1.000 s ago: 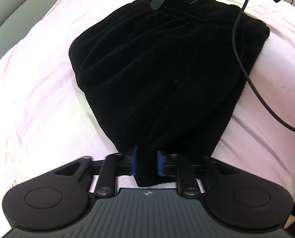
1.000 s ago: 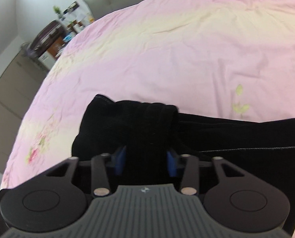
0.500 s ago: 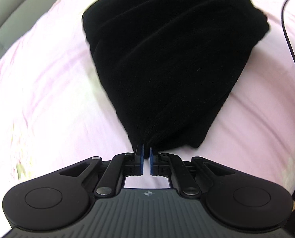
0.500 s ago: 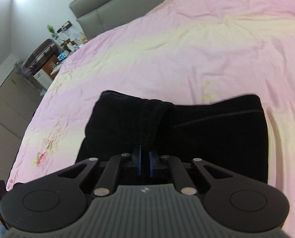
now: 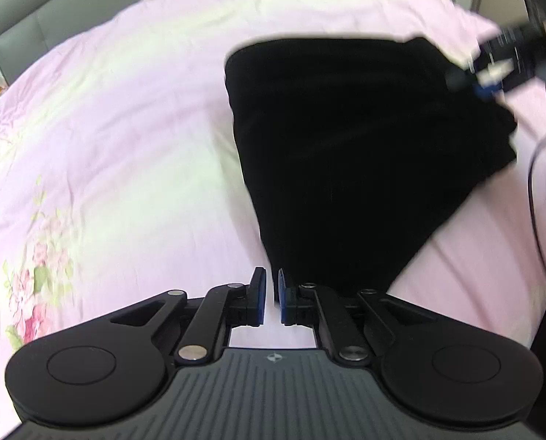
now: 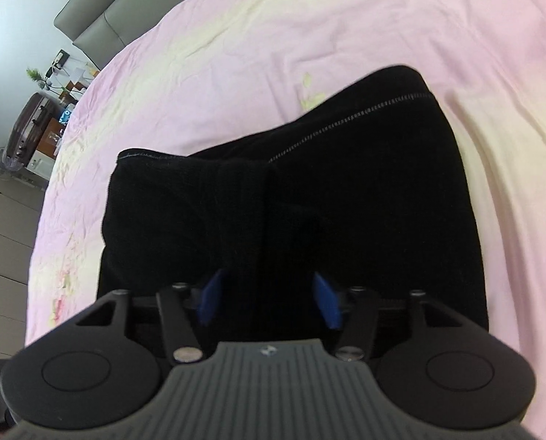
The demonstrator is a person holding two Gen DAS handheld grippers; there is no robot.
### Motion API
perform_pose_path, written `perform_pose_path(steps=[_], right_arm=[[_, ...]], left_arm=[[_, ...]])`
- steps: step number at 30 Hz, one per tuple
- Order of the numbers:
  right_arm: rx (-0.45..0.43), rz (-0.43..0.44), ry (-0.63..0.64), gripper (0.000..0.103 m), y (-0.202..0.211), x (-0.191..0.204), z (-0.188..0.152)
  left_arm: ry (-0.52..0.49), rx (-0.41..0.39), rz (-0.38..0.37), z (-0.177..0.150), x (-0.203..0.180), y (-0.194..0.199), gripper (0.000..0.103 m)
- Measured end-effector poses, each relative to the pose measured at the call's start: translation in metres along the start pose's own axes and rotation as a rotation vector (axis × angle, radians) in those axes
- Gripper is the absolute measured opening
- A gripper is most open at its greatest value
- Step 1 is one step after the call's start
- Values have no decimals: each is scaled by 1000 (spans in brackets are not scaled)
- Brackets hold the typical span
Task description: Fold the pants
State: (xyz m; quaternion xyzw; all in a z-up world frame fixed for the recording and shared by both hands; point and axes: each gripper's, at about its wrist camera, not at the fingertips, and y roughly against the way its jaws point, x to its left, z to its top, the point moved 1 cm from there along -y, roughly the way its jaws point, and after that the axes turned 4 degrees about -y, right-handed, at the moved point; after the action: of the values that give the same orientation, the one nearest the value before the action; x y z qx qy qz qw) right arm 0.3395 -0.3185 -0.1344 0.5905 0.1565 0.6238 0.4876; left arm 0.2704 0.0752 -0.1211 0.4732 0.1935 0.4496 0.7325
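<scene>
The black pants point(image 5: 364, 154) lie folded in a compact pile on the pink bedsheet point(image 5: 126, 128). My left gripper point(image 5: 270, 295) sits at the pile's near left corner, its blue pads almost together with only sheet showing in the narrow gap. The pants fill the right wrist view point(image 6: 291, 201), with grey stitching along the far edge. My right gripper point(image 6: 269, 299) is open, its blue pads wide apart over the near edge of the cloth. It also shows in the left wrist view point(image 5: 493, 69), blurred, at the pile's far right corner.
A grey headboard point(image 5: 19, 11) stands beyond the bed. A black cable point(image 5: 533, 183) trails over the sheet to the right of the pants. Cabinets and a cluttered table point(image 6: 41, 110) stand off the bed's left side. Floral prints point(image 5: 34, 286) mark the sheet.
My right gripper has opened and released the fold. My left gripper has closed, slipped off the cloth edge and swung left. The pants now lie flatter on the sheet.
</scene>
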Motion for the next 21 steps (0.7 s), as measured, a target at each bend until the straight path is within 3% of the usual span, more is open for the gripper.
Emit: perform_pose_path(steps=[3,6,11,16,19,21], right_arm=[[24,33,-65,66,-7,-16,-6],[25,81,-137,66,-15,-30,-6],[44,170,-190,59,-33,-34,-3],[28,220,-190,30,-37,-22,0],[-11,186,-86,21,-16,6,3],[-41,210,-37,19,4,27,12]], left_arm=[[72,-43,-8,17,1,1,24],[174,-26,-30,30,4,-14,29],[416,14,-123,28,20,-43,33],[466,38,-144,23,21,-49,29],[424,39,-125,28,16,-46,19],[425,36,-136,31,16,-44,18]])
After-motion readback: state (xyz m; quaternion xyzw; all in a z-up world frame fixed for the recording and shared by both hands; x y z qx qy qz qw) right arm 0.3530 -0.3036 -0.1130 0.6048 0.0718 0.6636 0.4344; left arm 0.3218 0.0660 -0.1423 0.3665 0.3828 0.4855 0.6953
